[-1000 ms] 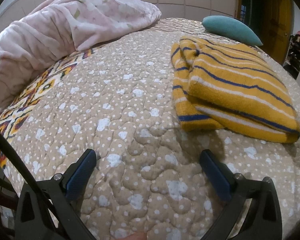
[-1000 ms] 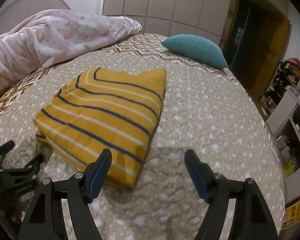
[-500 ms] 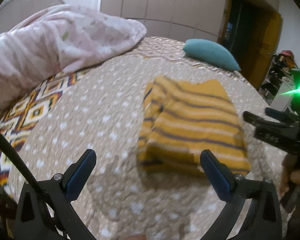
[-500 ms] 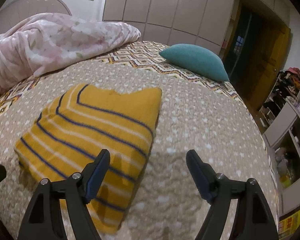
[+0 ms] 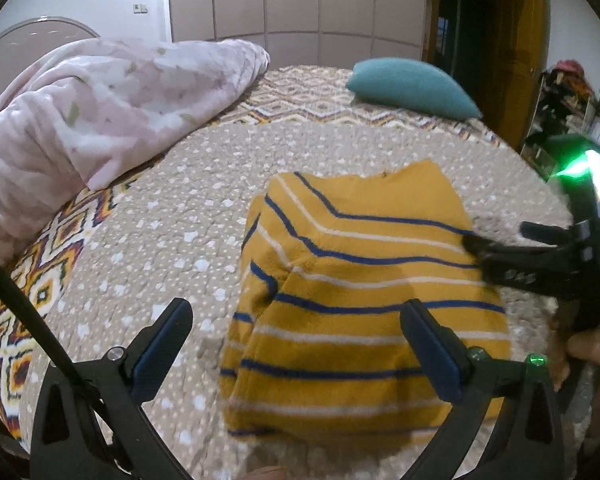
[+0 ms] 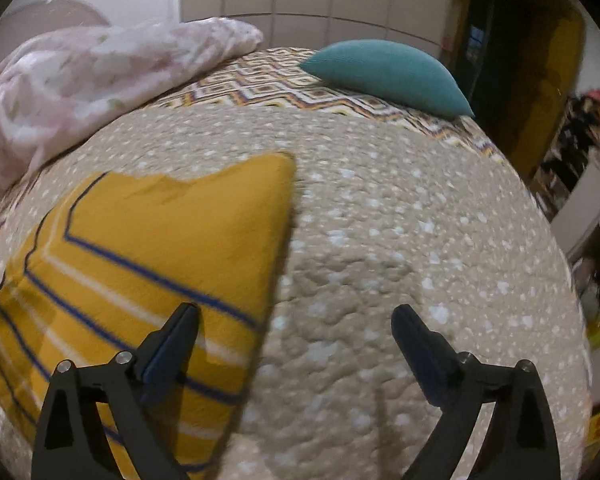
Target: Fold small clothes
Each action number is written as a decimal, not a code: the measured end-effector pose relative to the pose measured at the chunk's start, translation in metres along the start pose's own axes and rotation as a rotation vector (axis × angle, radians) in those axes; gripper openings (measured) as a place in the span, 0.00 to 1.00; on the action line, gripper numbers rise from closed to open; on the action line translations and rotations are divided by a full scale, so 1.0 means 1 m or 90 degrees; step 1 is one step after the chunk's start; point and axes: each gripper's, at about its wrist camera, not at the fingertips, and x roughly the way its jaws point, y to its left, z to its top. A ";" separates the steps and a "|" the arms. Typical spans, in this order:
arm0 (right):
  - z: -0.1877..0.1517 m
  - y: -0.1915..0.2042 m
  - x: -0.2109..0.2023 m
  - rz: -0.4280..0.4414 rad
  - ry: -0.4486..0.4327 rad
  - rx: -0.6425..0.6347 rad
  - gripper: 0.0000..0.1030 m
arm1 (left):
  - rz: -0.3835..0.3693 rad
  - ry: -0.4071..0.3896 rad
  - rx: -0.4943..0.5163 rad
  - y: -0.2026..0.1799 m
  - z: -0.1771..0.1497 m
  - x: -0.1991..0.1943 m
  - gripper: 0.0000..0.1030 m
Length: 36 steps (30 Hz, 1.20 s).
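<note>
Left claw (image 5: pixel 296 336): fingers spread wide, nothing between them, held above the near end of the folded garment. Right claw (image 6: pixel 296 334): likewise spread wide and empty; its left finger (image 6: pixel 172 344) sits over the garment's right edge, its right finger over bare quilt. Whether either finger touches the cloth cannot be told. In the left wrist view the right claw (image 5: pixel 500 240) also appears from the side at the garment's right edge, with a green light on its body and the person's right hand (image 5: pixel 592 356) gripping the handle.

Yellow striped garment (image 5: pixel 352 296): mustard knit with blue and white stripes, folded into a compact rectangle, lying flat on the bed's beige dotted quilt (image 5: pixel 172 216), near the quilt's middle and right in front of both claws. The same garment (image 6: pixel 148 264) fills the lower left of the right wrist view.

Farther back: a pink floral duvet (image 5: pixel 100 104) bunched along the left side of the bed; a teal pillow (image 5: pixel 412 88) at the far right edge; pale wardrobe doors (image 5: pixel 292 0) behind.
</note>
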 end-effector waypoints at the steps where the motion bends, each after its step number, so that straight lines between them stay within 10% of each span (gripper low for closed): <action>1: -0.001 -0.008 0.003 0.008 -0.001 0.022 0.96 | 0.007 0.004 0.005 -0.002 0.001 0.005 1.00; 16: -0.031 -0.086 0.026 0.153 -0.057 0.278 0.94 | 0.066 0.001 0.022 -0.009 -0.009 0.036 1.00; 29: -0.073 -0.077 -0.045 0.189 -0.111 0.274 0.94 | 0.047 0.032 -0.018 0.004 -0.043 -0.035 1.00; 36: -0.137 -0.043 -0.103 0.121 -0.086 0.216 0.94 | 0.039 0.067 -0.035 0.014 -0.082 -0.046 1.00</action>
